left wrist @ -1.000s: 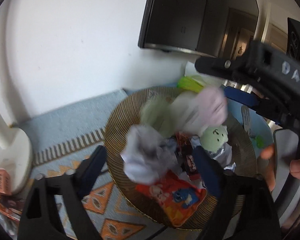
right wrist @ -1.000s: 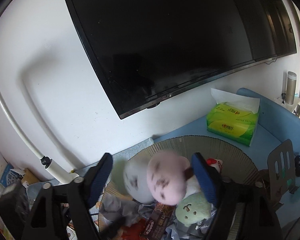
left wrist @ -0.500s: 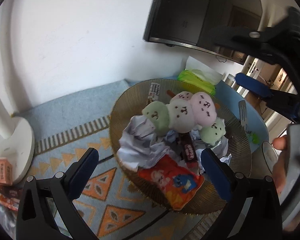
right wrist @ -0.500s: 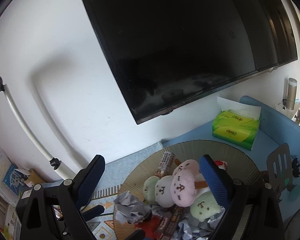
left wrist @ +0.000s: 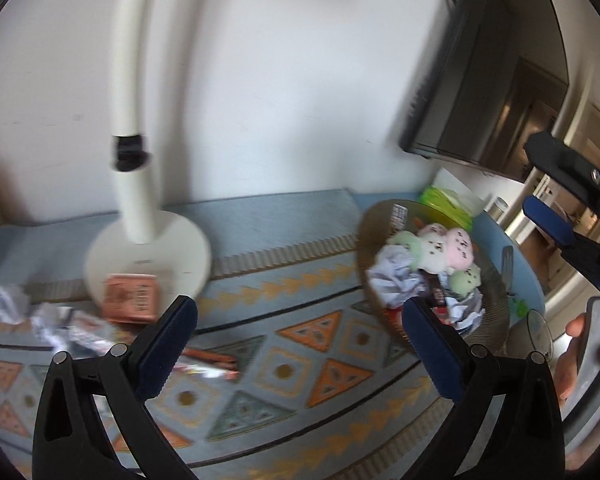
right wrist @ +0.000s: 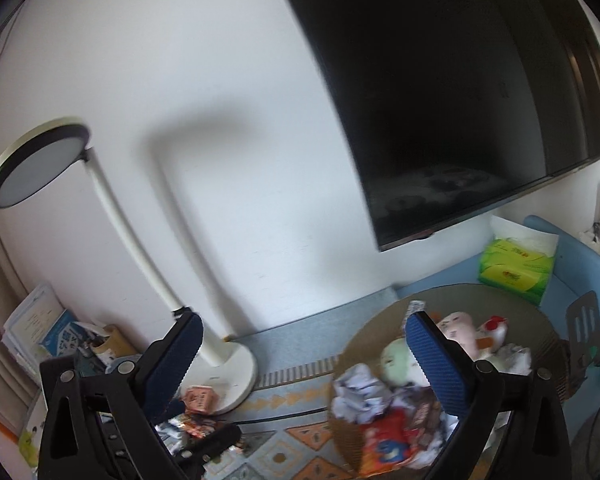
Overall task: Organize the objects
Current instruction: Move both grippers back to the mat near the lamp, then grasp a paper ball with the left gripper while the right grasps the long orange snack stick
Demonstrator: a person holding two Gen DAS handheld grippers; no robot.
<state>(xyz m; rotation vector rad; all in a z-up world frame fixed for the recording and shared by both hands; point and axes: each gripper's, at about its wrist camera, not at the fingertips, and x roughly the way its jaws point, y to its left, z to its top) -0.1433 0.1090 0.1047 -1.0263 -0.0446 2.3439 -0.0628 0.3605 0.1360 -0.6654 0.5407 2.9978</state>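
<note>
A round woven basket (left wrist: 364, 248) on the right holds a green, white and pink plush toy (left wrist: 440, 244), crumpled paper (left wrist: 392, 276) and a red-orange snack packet (right wrist: 384, 440). My left gripper (left wrist: 298, 308) hangs open and empty above the patterned mat (left wrist: 280, 364), left of the basket. The right gripper (right wrist: 304, 320) is opening, with nothing between its fingers, and the basket (right wrist: 460, 290) lies behind its right finger. Loose on the mat at the left are an orange box (left wrist: 130, 298), crumpled paper (left wrist: 10, 304) and wrappers (left wrist: 208, 362).
A white desk lamp (left wrist: 138, 140) stands on its round base (left wrist: 184, 248) at the left by the wall. A dark TV (right wrist: 460, 80) hangs above. A green tissue pack (right wrist: 516, 272) sits behind the basket. A person's hand (left wrist: 568, 368) holds the right gripper.
The plush toy left the right gripper's jaws and now lies in the basket. Both grippers opened wider, pulled back and swung left, bringing the lamp and loose items into view.
</note>
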